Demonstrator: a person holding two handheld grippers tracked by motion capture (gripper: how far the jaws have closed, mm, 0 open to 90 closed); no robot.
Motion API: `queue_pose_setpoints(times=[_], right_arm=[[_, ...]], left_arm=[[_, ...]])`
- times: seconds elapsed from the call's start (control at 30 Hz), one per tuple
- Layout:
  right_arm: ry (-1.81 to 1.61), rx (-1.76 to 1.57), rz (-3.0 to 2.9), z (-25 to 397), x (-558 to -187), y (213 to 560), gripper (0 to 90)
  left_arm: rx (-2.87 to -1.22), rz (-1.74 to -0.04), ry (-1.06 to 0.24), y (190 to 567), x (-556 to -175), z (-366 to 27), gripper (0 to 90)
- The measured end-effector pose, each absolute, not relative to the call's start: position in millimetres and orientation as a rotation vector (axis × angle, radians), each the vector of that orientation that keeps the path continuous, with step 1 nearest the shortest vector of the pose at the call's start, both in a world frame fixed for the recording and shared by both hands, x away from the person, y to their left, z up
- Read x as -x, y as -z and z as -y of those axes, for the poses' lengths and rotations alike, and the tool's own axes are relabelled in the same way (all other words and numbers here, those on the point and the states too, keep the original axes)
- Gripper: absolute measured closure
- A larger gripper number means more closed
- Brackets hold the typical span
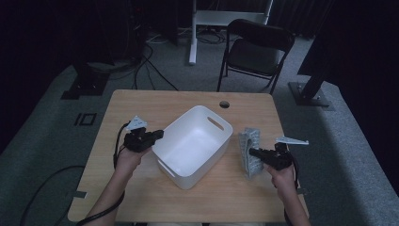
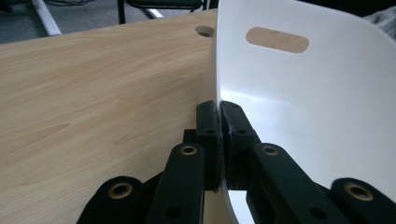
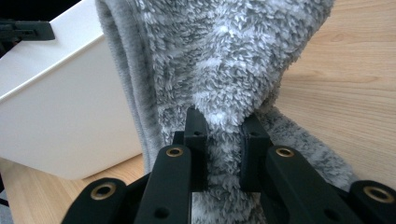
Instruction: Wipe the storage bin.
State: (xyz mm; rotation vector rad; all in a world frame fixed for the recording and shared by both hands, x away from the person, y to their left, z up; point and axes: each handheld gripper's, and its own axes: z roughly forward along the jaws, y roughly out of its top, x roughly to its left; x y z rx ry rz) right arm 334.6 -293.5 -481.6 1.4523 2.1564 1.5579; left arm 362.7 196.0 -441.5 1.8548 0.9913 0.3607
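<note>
Left gripper (image 2: 219,140) clamps the white bin's (image 1: 197,123) rim to steady it, while the right gripper (image 3: 223,135) pinches a grey fuzzy cloth (image 3: 219,60), probably to drop inside.

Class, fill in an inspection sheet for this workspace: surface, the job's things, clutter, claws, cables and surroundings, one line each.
Surface: wooden table, round hole near its far edge.
Job's things: white bin with slot handles, nothing inside it; grey fluffy cloth to its right, lifted at one end.
Clutter: nothing seen.
Claws: left claw shut on the bin's wall; right claw shut on the cloth.
Cables: black cable trails from the left claw; more on the floor beyond the table.
Surroundings: black folding chair, grey carpet, dark stands.
</note>
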Motion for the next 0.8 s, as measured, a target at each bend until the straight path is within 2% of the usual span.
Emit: queue_pose_setpoints(times=[0.03,0.1,0.37,0.8], right_arm=[[-1.557,-1.450,-2.158,293.0,-334.5,481.5,77.8],[-1.559,-1.447,-2.160,292.6,-334.2,481.1,77.8],[-1.560,-1.453,-2.156,293.7,-334.0,481.5,77.8],[-1.580,-1.437,-2.151,294.9,-330.0,478.3,77.8]], left_arm=[[-1.856,-0.986,-0.357,442.9,-362.9,-196.4,82.4],[-1.870,-0.994,-0.366,446.4,-362.5,-196.4,82.3],[-1.859,-1.031,-0.396,449.1,-351.7,-195.0,85.1],[-1.847,-1.045,-0.392,449.9,-337.0,-207.9,84.9]])
